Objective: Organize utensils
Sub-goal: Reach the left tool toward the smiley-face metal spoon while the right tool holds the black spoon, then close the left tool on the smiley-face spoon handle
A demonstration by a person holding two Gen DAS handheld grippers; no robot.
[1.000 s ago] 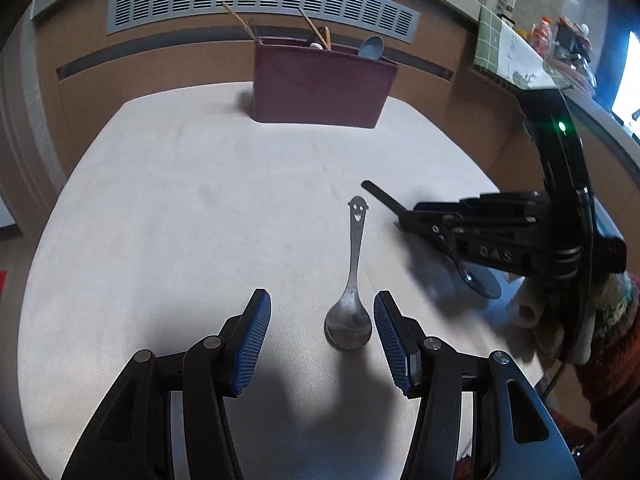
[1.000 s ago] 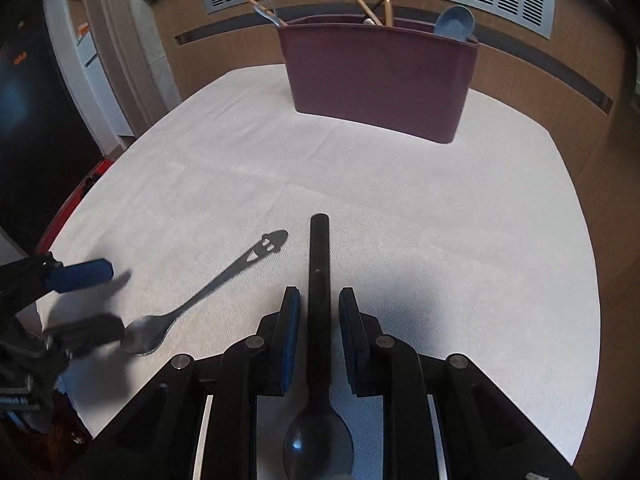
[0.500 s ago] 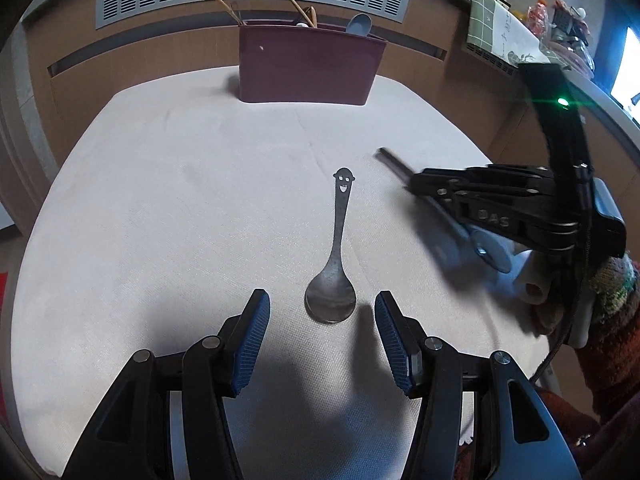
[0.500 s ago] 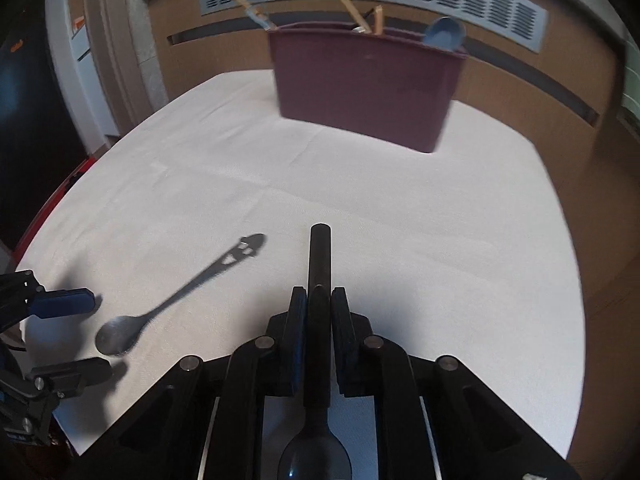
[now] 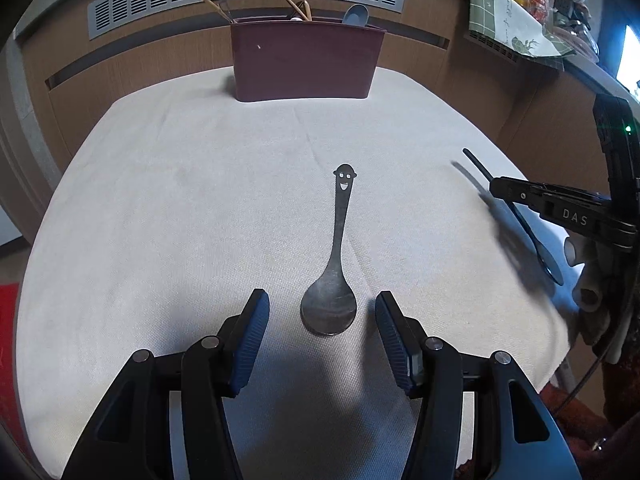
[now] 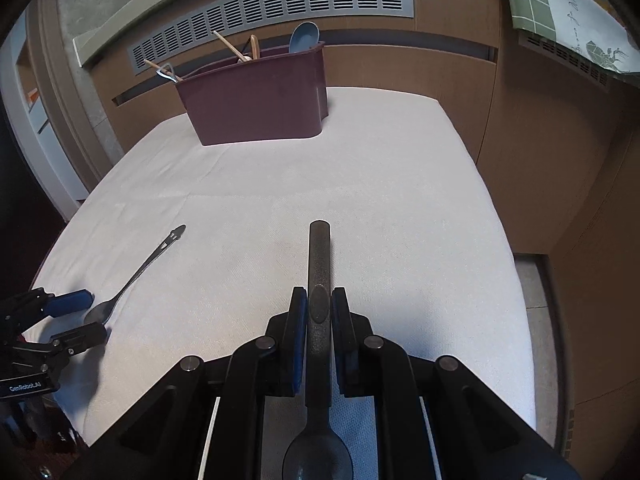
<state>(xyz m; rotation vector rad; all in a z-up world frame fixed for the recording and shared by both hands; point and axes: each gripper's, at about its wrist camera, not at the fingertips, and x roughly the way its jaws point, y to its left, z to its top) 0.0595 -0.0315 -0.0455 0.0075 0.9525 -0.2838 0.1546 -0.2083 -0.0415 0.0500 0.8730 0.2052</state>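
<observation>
flanking metal spoon (image 5: 334, 280): left tool (image 5: 322, 320) agape; holder (image 5: 304, 64) behind.

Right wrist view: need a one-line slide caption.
Right gripper shut on a black spoon, handle pointing toward the maroon utensil holder across the white cloth.

The left gripper (image 5: 322, 320) stands with its jaws apart, flanking the bowl of a metal spoon (image 5: 334, 276) that lies flat on the white cloth (image 5: 180, 220), untouched, its smiley-face handle pointing to twelve o'clock. Toward twelve stands the maroon utensil holder (image 5: 306, 64). At three o'clock the right gripper (image 5: 496, 190) clamps a black spoon (image 5: 536, 240).
</observation>
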